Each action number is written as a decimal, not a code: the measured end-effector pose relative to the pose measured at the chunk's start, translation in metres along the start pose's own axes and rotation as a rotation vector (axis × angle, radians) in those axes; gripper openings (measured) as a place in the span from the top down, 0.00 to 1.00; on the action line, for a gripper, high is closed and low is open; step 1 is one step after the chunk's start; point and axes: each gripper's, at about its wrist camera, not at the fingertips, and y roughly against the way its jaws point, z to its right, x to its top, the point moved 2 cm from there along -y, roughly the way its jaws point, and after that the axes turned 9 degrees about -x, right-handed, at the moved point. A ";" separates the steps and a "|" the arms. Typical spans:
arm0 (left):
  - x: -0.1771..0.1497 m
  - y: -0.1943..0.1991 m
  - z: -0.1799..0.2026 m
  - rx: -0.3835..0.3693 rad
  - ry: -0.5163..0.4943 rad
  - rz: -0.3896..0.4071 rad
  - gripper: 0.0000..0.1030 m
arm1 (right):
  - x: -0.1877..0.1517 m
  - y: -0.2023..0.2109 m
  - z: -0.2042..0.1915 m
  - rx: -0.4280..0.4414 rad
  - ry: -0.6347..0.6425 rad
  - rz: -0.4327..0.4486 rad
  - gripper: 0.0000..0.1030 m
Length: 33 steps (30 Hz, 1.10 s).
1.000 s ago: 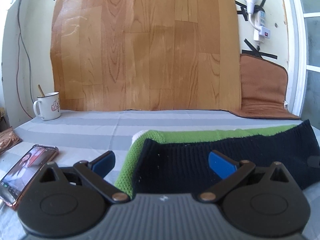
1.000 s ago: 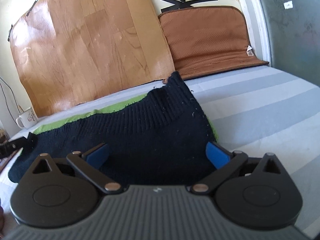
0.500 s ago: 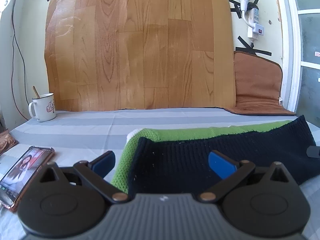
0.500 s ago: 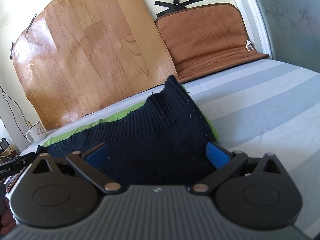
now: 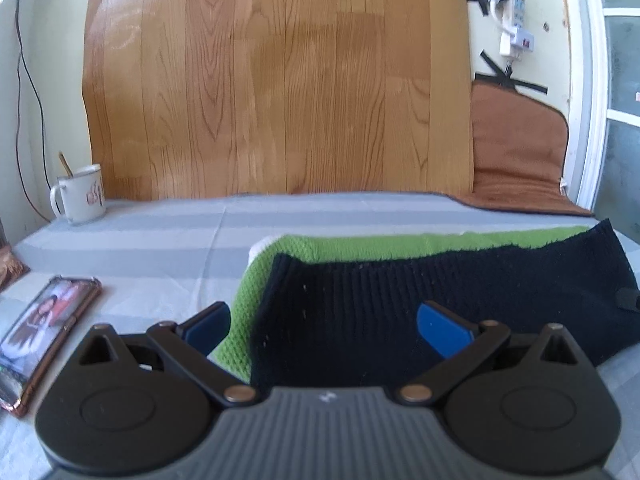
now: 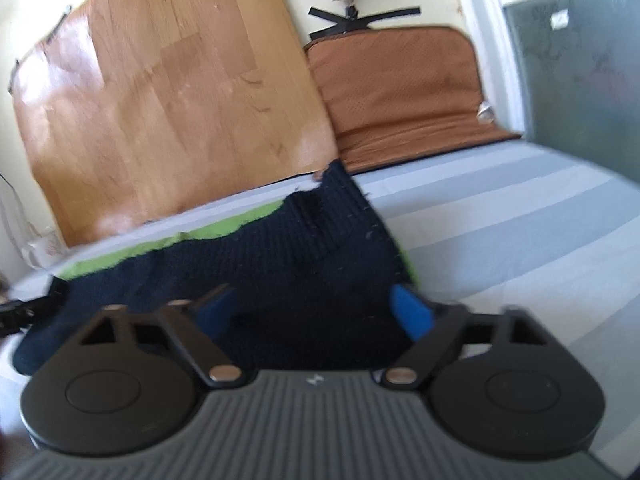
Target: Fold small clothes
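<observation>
Black knit (image 5: 420, 292) lies flat on the striped sheet (image 5: 160, 248), over a green knit (image 5: 320, 246) that shows along its far and left edges. Left gripper (image 5: 324, 326) spread wide at its left end, right gripper (image 6: 316, 312) spread wide at its right end, neither clamping anything. Mug (image 5: 80, 194) and phone (image 5: 44, 320) left of the knit.

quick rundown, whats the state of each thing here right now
left gripper: open, holding nothing
right gripper: open, holding nothing
black knit: lying flat on the green knit
green knit: flat under the black one, edge showing
phone: screen lit, lying flat
mug: upright, spoon inside
bed sheet: spread flat
</observation>
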 end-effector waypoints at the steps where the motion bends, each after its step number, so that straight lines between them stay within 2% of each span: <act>1: 0.000 -0.002 -0.001 -0.004 0.009 -0.014 0.00 | 0.002 0.003 0.000 0.006 -0.001 0.008 0.44; 2: 0.001 -0.005 -0.003 -0.011 0.022 -0.033 0.00 | 0.003 0.005 0.000 0.024 -0.006 0.017 0.49; 4: 0.000 -0.010 -0.006 -0.015 0.043 -0.058 0.00 | 0.006 0.007 -0.003 0.039 0.008 0.030 0.49; 7: 0.000 -0.015 -0.010 -0.020 0.072 -0.090 0.00 | -0.001 -0.007 -0.005 0.035 0.028 -0.039 0.48; 12: -0.001 -0.018 -0.012 -0.020 0.087 -0.112 0.00 | -0.002 -0.010 -0.003 0.040 0.017 -0.028 0.48; 25: -0.001 -0.019 -0.010 -0.004 0.078 -0.121 0.00 | -0.002 -0.006 -0.001 0.048 -0.002 -0.021 0.47; 33: -0.002 -0.019 -0.006 0.024 0.048 -0.126 0.00 | 0.000 0.007 -0.007 0.032 0.015 0.038 0.46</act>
